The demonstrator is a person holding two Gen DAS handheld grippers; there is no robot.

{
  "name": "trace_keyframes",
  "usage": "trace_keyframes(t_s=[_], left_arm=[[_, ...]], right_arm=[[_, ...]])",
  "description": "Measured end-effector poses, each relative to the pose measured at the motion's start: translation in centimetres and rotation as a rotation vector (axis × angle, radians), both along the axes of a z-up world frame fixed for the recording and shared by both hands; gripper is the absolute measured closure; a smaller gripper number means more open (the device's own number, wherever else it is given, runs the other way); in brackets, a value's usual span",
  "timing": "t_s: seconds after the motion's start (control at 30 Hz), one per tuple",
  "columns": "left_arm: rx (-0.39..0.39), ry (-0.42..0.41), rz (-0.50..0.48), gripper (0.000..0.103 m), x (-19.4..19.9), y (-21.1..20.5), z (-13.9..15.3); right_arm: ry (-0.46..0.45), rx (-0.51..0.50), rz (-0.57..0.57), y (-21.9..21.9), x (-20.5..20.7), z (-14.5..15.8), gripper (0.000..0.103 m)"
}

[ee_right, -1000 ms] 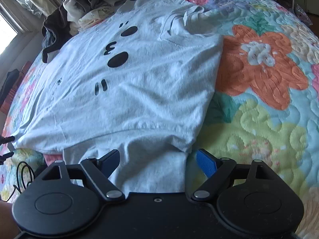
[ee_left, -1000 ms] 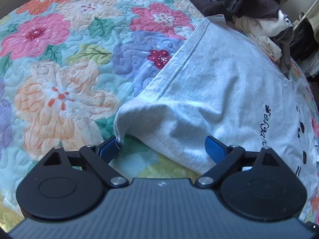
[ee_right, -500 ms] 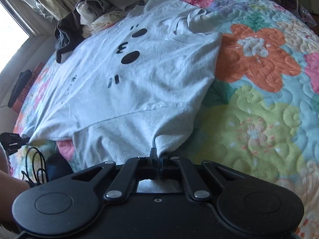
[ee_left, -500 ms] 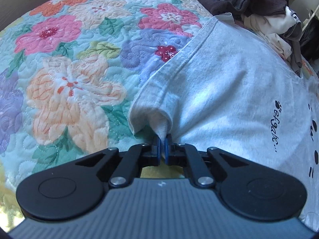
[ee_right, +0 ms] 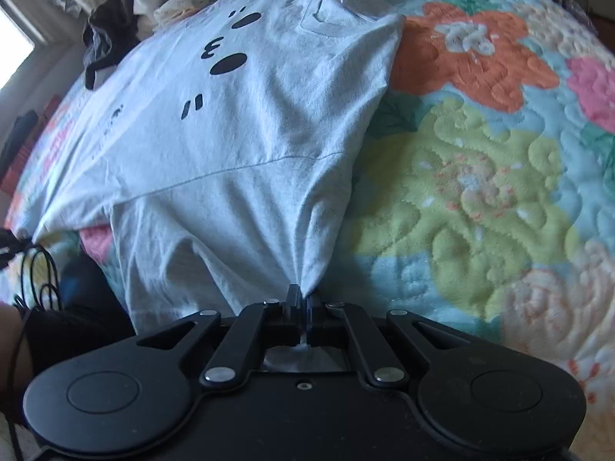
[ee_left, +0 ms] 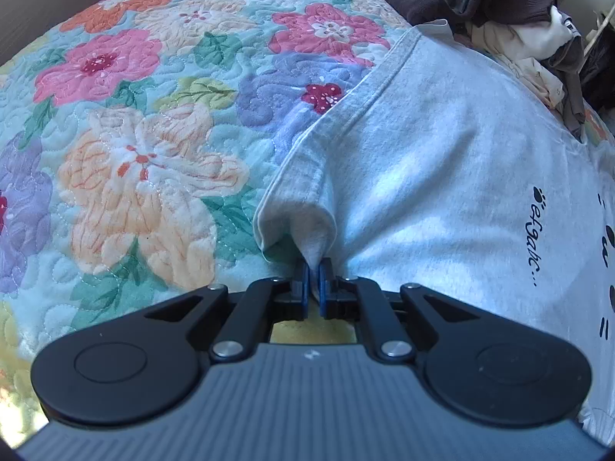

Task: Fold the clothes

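Observation:
A pale grey T-shirt (ee_left: 442, 161) with black print lies spread on a floral quilt (ee_left: 146, 123). My left gripper (ee_left: 315, 269) is shut on the shirt's hem corner, which rises in a pinched peak between the blue pads. In the right wrist view the same T-shirt (ee_right: 238, 146) shows its black face print, and my right gripper (ee_right: 300, 297) is shut on a pinched fold at the near edge by the sleeve, lifting it slightly off the quilt (ee_right: 480, 192).
A heap of dark and white clothes (ee_left: 492, 4) lies at the far end of the bed, also in the right wrist view (ee_right: 127, 19). Black cables (ee_right: 34, 269) and a forearm sit at the lower left. A window (ee_right: 15, 34) is at far left.
Both grippers went from open around the shirt's edge to shut on it. Each has since drawn its pinch of fabric up and nearer, raising folds.

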State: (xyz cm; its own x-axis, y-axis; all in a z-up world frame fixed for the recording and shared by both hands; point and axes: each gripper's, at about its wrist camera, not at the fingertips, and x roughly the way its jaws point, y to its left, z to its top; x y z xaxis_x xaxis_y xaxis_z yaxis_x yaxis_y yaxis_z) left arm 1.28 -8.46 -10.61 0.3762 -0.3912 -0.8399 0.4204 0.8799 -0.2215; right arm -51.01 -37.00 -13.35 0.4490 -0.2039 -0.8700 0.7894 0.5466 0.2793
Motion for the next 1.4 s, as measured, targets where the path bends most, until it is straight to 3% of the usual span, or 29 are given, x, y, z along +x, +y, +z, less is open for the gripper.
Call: trace_keyframes(t_s=[0.07,0.13,0.17,0.2,0.23,0.33,0.4,0.5,0.67,0.73,0.8,0.9,1.33,1.4], left_arm=[[0.003,-0.053,-0.007,0.095,-0.1,0.5,2.0],[0.016,-0.119,-0.016,0.077,-0.3,0.9,4.4],[0.022,-0.145,-0.023,0.051,-0.4,1.0,5.7],[0.028,-0.165,-0.035,0.036,-0.6,0.9,6.9],[0.032,-0.184,-0.053,0.034,-0.7,0.7,8.0],[0.035,-0.247,-0.141,0.031,-1.0,-0.3,12.0],[0.041,-0.294,-0.199,0.019,-0.8,-1.3,14.7],[0.018,-0.303,-0.268,0.01,-1.3,-3.5,17.4],[-0.007,-0.225,-0.389,0.009,-4.2,-7.1,17.1],[0.032,-0.204,-0.446,0.009,-5.3,-8.3,16.3],[0.093,-0.242,-0.465,0.009,-6.3,-8.9,16.1],[0.124,-0.266,-0.464,0.009,-6.8,-9.0,16.4],[0.149,-0.267,-0.647,0.009,-9.6,-11.2,15.8],[0.164,-0.285,-0.673,0.005,-10.3,-11.4,15.8]], right_arm=[[0.014,-0.013,-0.025,-0.6,-0.3,1.2,0.09],[-0.005,-0.053,-0.056,-1.2,0.2,3.4,0.084],[-0.015,-0.074,-0.07,-1.5,0.6,4.5,0.069],[-0.026,-0.096,-0.085,-1.8,0.9,5.6,0.059],[-0.031,-0.112,-0.077,-1.9,1.8,6.7,0.044],[-0.062,-0.135,-0.019,-1.7,4.5,9.7,0.041],[-0.093,-0.14,0.02,-1.4,6.1,11.4,0.038],[-0.125,-0.121,0.051,-1.5,8.3,12.8,0.028],[-0.093,-0.13,0.085,-1.2,11.2,13.8,0.026],[-0.072,-0.131,0.095,-1.1,11.8,14.2,0.026],[-0.061,-0.132,0.102,-1.0,12.2,14.6,0.026],[-0.057,-0.143,0.102,-0.9,12.5,15.1,0.026],[-0.063,-0.138,0.101,-0.2,13.0,15.2,0.026],[-0.059,-0.139,0.101,0.0,12.8,15.2,0.026]])
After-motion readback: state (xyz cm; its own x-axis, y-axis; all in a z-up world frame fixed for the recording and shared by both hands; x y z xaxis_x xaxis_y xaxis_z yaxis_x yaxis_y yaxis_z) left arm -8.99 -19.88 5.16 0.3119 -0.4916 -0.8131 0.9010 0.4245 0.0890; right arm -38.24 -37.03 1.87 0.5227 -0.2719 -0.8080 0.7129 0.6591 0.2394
